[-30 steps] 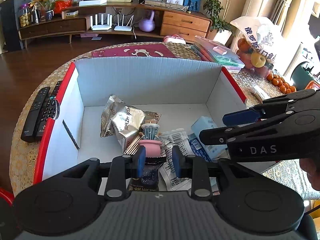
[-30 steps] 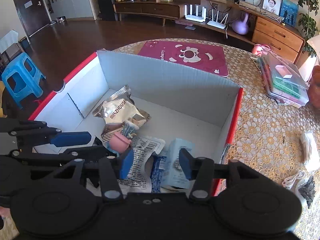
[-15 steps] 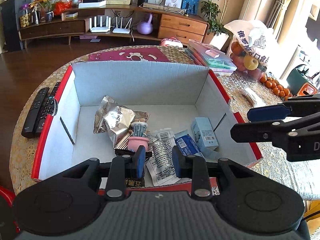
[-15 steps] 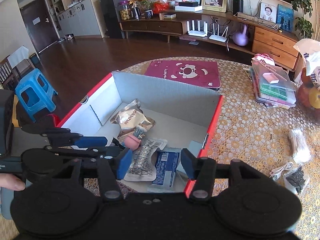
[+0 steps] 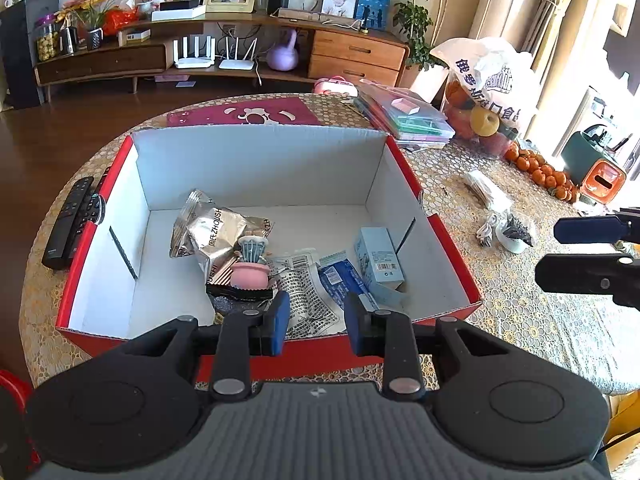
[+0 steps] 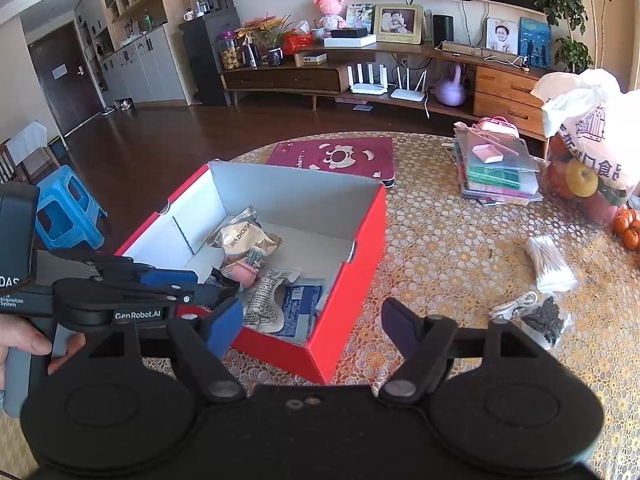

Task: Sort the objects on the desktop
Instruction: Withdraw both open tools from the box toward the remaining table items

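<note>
Red box [image 5: 452, 240] sits loaded on the lace surface [image 6: 460, 248]; left gripper [image 5: 314, 322] hovers empty, fingers apart, right gripper [image 6: 314, 326] spread wide beside it.

The left gripper [image 5: 316, 326] hung with its two blue-padded fingers parted by a moderate gap, nothing between them. Seen from the right wrist camera, the same left gripper [image 6: 188, 286] reached in from the left edge, level, its fingers stacked one above the other. A hand [image 6: 30, 346] clasped its handle, fingertips curled round the grey grip. The right gripper [image 6: 312, 326] was spread wide, one pad blue and the other dark, and empty. From the left wrist camera the right gripper [image 5: 576, 252] entered at the right edge, its fingers apart and pointing left.
</note>
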### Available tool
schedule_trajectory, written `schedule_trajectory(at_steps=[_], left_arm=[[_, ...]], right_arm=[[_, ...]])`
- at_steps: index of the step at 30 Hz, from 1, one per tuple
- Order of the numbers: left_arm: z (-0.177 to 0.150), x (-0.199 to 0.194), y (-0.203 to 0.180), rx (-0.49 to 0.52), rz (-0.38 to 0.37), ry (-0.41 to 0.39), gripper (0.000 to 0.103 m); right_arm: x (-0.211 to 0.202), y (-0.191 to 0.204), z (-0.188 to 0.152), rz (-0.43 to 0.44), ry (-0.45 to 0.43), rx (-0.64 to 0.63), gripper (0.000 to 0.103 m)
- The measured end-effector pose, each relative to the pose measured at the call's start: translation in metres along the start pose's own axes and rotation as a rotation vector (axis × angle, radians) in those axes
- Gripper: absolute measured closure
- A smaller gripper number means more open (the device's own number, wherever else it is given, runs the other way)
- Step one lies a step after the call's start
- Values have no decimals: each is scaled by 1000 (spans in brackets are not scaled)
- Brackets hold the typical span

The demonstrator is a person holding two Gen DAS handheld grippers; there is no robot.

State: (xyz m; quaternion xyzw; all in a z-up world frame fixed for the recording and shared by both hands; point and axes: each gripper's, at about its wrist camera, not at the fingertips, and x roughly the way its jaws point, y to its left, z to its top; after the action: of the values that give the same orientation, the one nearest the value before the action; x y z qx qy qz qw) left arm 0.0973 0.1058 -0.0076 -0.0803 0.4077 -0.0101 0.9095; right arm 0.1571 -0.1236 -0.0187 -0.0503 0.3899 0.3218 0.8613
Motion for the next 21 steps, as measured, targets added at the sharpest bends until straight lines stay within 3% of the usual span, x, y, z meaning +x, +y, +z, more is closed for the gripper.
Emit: schedule_trajectory(at_steps=[12, 14, 16, 21], left_arm=[[-3, -12, -18, 9, -6, -4, 74], [-4, -14, -22, 14, -7, -8, 66], [-6, -17, -26, 15, -2, -22, 42], [-7, -24, -39, 38, -8, -40, 42]], right_arm=[[-41, -44, -36, -60, -34, 100, 22], [-46, -52, -44, -71, -35, 123, 22], [-51, -60, -50, -81, -36, 143, 22], [-67, -76, -63, -112, -53, 177, 18]])
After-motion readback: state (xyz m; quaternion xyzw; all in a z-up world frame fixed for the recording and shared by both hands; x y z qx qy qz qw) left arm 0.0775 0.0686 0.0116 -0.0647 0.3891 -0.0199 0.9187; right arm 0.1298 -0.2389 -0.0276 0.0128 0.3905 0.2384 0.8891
